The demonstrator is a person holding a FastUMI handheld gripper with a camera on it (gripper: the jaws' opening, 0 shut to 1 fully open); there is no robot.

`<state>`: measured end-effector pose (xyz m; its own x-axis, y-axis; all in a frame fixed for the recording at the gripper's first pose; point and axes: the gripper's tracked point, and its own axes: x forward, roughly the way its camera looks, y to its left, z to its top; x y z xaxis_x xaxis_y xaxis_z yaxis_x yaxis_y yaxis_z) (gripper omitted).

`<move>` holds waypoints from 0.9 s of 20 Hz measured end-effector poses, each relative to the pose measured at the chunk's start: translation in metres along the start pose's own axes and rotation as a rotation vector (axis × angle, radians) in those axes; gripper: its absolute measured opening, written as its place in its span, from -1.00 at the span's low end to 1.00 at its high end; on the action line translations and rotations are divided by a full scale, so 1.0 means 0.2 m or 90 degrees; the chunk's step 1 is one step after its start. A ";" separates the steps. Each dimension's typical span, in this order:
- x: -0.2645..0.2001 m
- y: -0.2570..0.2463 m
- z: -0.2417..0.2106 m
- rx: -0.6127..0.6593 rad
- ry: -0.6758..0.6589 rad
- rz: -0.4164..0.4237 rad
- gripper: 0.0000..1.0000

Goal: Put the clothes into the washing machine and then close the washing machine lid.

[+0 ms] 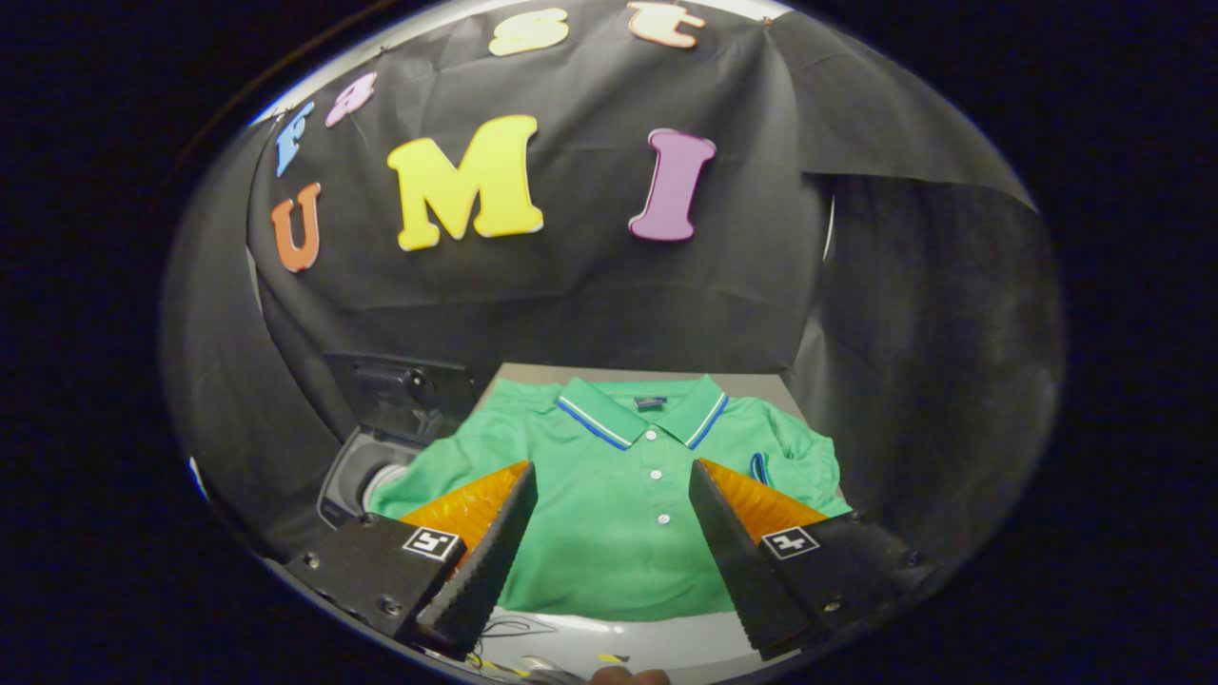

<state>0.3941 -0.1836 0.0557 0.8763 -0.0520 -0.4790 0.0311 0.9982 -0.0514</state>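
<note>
The gripper (609, 533) has its two fingers spread wide apart, pinching nothing, hanging above a green polo shirt (614, 485). The shirt lies flat on a pale table (628, 639), its buttoned placket running up between the fingers and its striped collar (639, 411) beyond them, toward the black cloth wall (571, 285). Just beside the shirt's sleeve, left of the left finger, sits the washing machine (357, 476), its dark lid (395, 395) standing raised.

Recording booth, black cloth wall (590, 285), washing machine (357, 471) beside table (761, 385)
</note>
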 end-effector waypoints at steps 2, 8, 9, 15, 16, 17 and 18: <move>0.11 -0.02 -0.02 -0.011 0.034 -0.007 1.00; 0.30 -0.09 -0.17 -0.004 0.113 -0.025 1.00; 0.29 -0.08 -0.17 0.005 0.101 -0.016 1.00; 0.31 -0.08 -0.20 0.028 0.091 -0.011 1.00; 0.31 -0.07 -0.20 0.035 0.103 -0.012 1.00; 0.30 -0.05 -0.19 0.024 0.115 0.004 1.00; 0.31 -0.04 -0.18 0.014 0.117 0.018 0.70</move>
<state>0.4296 -0.1958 -0.0054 0.7744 -0.0263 -0.6321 0.0201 0.9997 -0.0170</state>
